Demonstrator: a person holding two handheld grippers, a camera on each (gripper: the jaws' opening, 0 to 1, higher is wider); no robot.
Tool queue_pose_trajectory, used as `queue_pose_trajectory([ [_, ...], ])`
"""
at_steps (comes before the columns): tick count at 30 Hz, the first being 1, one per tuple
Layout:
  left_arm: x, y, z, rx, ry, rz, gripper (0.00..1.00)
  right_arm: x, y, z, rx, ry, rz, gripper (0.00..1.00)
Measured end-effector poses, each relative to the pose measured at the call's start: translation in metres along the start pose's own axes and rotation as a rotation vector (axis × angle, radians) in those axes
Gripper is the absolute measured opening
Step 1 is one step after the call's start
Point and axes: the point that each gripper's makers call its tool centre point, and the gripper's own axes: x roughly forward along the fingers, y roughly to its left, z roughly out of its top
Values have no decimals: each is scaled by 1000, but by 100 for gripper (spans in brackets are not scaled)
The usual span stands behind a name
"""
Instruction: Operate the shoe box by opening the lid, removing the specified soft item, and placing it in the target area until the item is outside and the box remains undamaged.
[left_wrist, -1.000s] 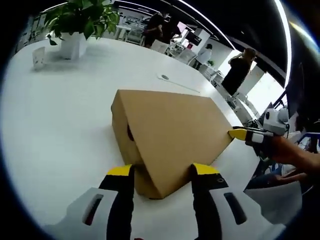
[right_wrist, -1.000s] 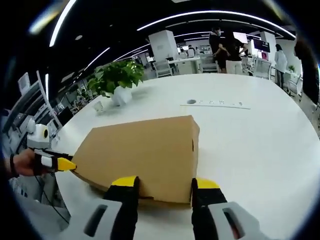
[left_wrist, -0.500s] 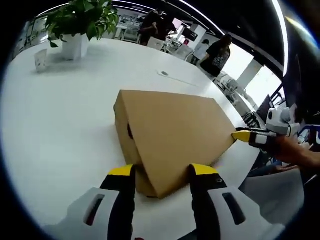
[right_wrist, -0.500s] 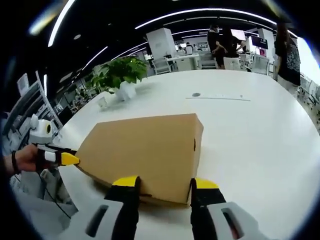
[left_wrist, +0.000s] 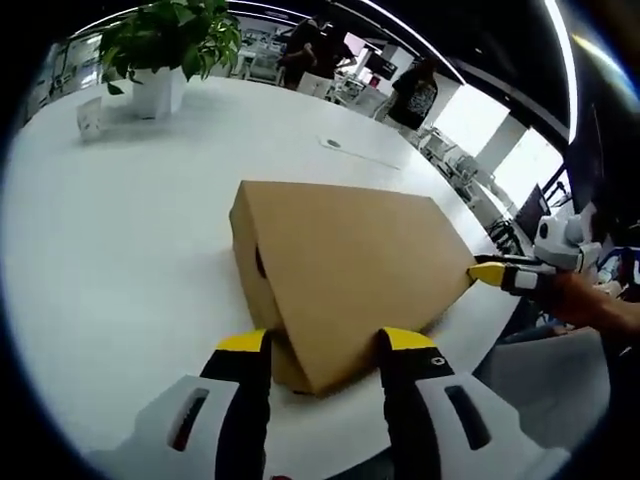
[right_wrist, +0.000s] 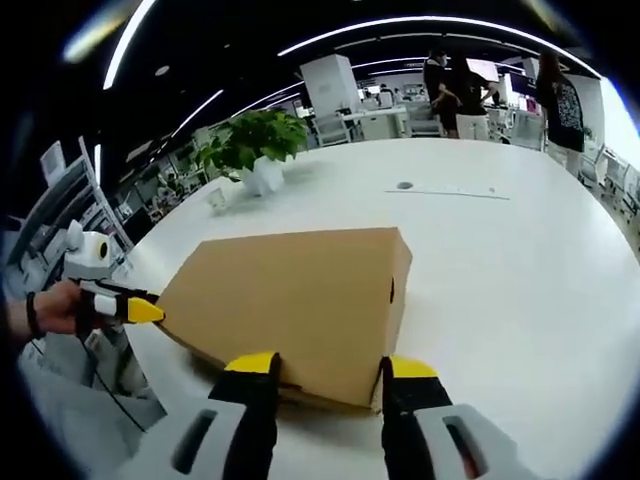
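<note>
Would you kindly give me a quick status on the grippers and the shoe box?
Left gripper open, astride one box corner. Right gripper open at the opposite end. Shoe box lid shut, flat on white table. Nothing blocking.

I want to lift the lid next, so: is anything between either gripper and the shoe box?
Nothing visible. The left gripper has its open jaws astride one corner of the closed box, and the right gripper stands the same way at the opposite corner. The table around the box is bare.
</note>
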Motion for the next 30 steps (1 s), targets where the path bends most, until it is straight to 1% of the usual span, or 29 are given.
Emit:
queue_pose_trajectory([
  [3,0,1,0,0,1,0,44,-1,2,-2,-48,-7,63,41],
  [4,0,1,0,-2,-2,-2,44,-2,5,-4,-77,-6,87,43],
  [6,0,3,0,-5,-16,-8,45,-4,8,-7,-98,-2,108,47],
  [8,-2,4,0,0,-39,-16,43,-6,11,-7,-103,-20,135,52],
  [10,-5,2,1,22,-71,-28,43,-6,10,-8,-100,-23,136,53],
  [13,-9,-5,-1,45,-87,-61,49,-6,12,-9,-128,-33,141,53],
  [15,-10,-9,-4,88,-86,-77,51,-6,12,-9,-150,-35,143,54],
  [16,-10,-10,-4,91,-91,-81,51,-5,12,-8,-174,-47,144,54],
  [21,-7,-13,-4,141,-92,-97,60,-6,13,-12,-240,-41,156,54],
  [24,-4,-11,-6,164,-85,-98,63,-3,9,-12,-261,-34,145,51],
  [26,-3,-9,-5,161,-84,-100,64,-2,5,-10,-252,-33,134,47],
  [27,-2,-9,-5,160,-85,-100,65,-2,4,-9,-248,-34,130,46],
  [28,-1,-6,-6,170,-82,-84,63,-1,3,-9,-245,-35,123,44],
  [29,0,-3,-6,184,-80,-70,59,-1,4,-10,-248,-32,126,45],
  [30,0,3,-6,223,-73,-34,55,-1,5,-10,-253,-32,123,44],
])
